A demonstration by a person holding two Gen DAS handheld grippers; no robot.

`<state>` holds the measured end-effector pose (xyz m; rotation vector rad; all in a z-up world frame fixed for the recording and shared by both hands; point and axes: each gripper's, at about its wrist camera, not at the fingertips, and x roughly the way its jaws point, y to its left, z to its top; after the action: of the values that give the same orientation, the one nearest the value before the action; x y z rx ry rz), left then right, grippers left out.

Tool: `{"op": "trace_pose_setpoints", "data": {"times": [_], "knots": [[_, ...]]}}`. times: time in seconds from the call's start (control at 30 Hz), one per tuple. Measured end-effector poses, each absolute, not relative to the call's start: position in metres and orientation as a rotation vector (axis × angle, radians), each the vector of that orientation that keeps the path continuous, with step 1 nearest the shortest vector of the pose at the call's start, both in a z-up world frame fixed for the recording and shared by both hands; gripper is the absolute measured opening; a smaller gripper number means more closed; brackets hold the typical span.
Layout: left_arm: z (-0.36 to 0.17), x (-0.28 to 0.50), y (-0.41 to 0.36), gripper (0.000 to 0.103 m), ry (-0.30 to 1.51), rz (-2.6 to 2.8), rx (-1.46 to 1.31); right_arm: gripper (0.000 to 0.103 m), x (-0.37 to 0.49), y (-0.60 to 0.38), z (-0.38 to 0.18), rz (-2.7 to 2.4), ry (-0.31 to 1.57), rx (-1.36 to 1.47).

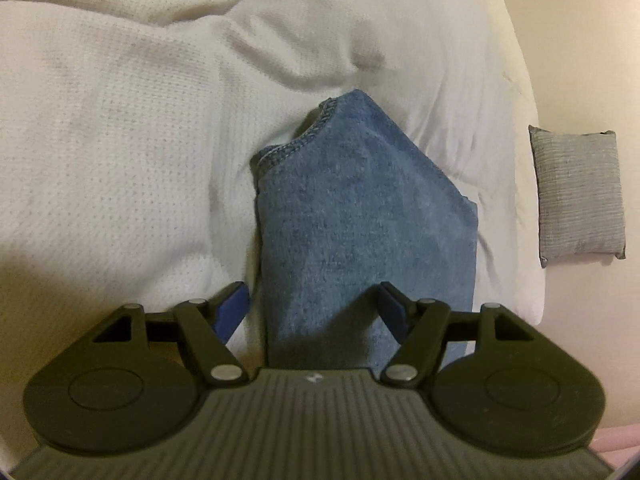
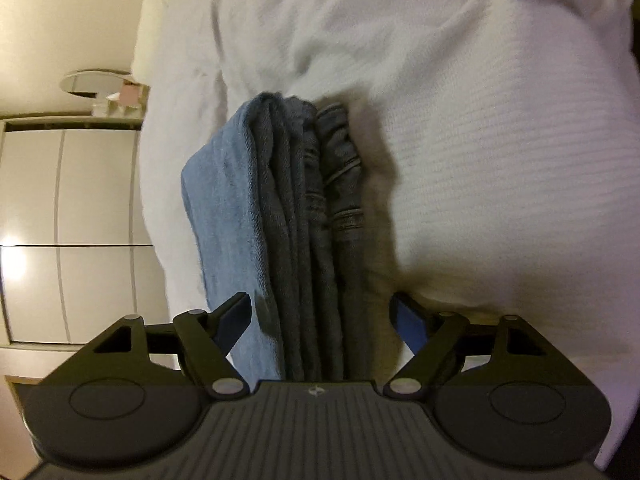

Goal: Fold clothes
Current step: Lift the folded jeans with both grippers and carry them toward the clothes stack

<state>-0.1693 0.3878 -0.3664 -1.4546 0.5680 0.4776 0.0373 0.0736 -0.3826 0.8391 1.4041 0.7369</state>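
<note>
A folded pair of blue jeans (image 1: 360, 216) lies on a white textured bedcover (image 1: 120, 160), which bulges in soft wrinkles on all sides of the denim. In the left wrist view the jeans run from near to far down the middle, with a stitched hem curling at the far left corner. Off the right edge of the bed, well apart from the jeans, a small grey striped cushion (image 1: 576, 196) lies on a pale surface.

The left gripper (image 1: 312, 308) sits at the near end of the jeans with its jaws wide apart; the left blue pad is over the bedcover just beside the denim edge and the right pad is over the denim. Whether either pad touches the cloth cannot be told.

In the right wrist view the jeans (image 2: 288, 220) show as a stack of layers seen edge-on, lighter blue on the left and darker folds with seams on the right. The right gripper (image 2: 324, 320) straddles the stack's near end with jaws wide, the layers between them and not pinched. To the left of the bed stand pale cabinet doors (image 2: 68, 232), with small blurred items on top.
</note>
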Motion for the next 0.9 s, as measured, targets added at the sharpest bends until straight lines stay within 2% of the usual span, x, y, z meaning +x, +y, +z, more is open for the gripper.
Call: {"op": "trace_pose_setpoints", "data": {"times": [0.03, 0.07, 0.37, 0.47, 0.53, 0.63, 0.8, 0.9], "knots": [[-0.364, -0.167, 0.389, 0.063, 0.564, 0.471, -1.445, 0.076, 0.039, 0.078, -0.384, 0.751, 1.393, 0.844], [-0.362, -0.165, 0.391, 0.063, 0.560, 0.464, -1.434, 0.065, 0.040, 0.083, -0.385, 0.764, 1.381, 0.849], [-0.368, -0.153, 0.397, 0.062, 0.577, 0.436, -1.422, 0.063, 0.060, 0.129, -0.405, 0.803, 1.357, 0.874], [-0.359, -0.152, 0.397, 0.060, 0.560, 0.437, -1.428, 0.039, 0.068, 0.137, -0.402, 0.821, 1.357, 0.893], [-0.352, -0.160, 0.394, 0.057, 0.514, 0.423, -1.457, 0.034, 0.073, 0.135, -0.393, 0.843, 1.359, 0.917], [-0.350, -0.167, 0.388, 0.056, 0.457, 0.424, -1.499, 0.034, 0.083, 0.135, -0.387, 0.858, 1.380, 0.939], [-0.363, -0.149, 0.386, 0.056, 0.525, 0.486, -1.460, 0.034, 0.099, 0.143, -0.399, 0.827, 1.449, 0.955], [-0.345, -0.156, 0.379, 0.050, 0.472, 0.487, -1.414, 0.031, 0.106, 0.152, -0.384, 0.884, 1.412, 0.892]]}}
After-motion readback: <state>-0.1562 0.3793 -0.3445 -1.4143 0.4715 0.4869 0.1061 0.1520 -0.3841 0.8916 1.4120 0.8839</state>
